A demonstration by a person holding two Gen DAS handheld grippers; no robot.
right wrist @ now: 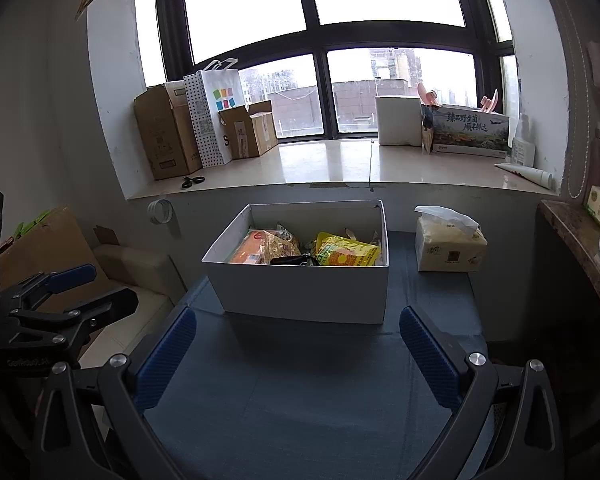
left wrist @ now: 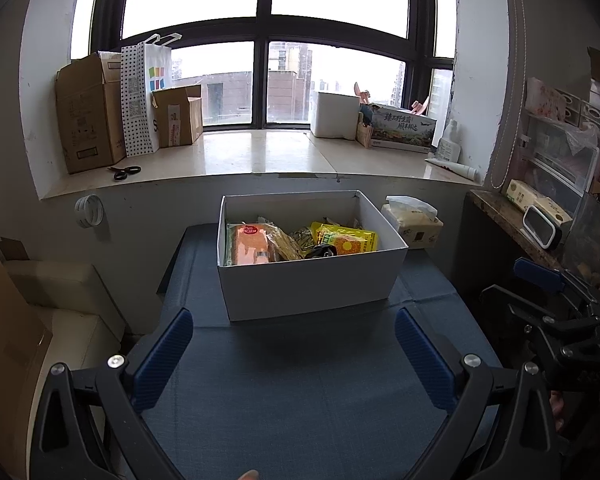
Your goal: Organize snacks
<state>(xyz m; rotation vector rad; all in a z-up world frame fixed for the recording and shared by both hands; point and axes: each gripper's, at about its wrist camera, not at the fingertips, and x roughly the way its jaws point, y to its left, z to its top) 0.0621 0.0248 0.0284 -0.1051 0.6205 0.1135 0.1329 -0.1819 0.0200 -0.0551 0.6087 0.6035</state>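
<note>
Centre of both wrist views: open white cardboard box [left wrist: 312, 288] sitting on the blue-grey cloth-covered counter [left wrist: 300, 392], snacks already inside. At left in the box, an orange-pink plastic-wrapped packet [left wrist: 252, 245]; beside it a tan crinkled clear-film bag [left wrist: 286, 245]; at right a yellow foil pouch with a red-and-orange print [left wrist: 348, 240]; a small dark glossy wrapper [left wrist: 320, 251] between them near the front wall. All lie loosely overlapped, not stacked in rows.

Left gripper [left wrist: 294, 354]: blue ribbed fingers spread wide, nothing between them, poised low over bare cloth just short of the box's front wall. Right gripper [right wrist: 298, 350]: same posture, fingers far apart and empty, box directly ahead in its view. Each gripper shows at the edge of the other's frame, well apart.

Outside the box: a soft pack of tissues in cream plastic [right wrist: 450, 246] at the right of the frame, on the counter near the box but not touching it.

Handling judgement: packets look light, soft, crushable; film probably slippery. Best hold likely a flat sealed edge or corner seam, pinched gently rather than squeezing the filled middle. Yellow pouch rides highest and looks easiest to reach. Box itself stiff but light; may slide on the cloth if nudged.
</note>
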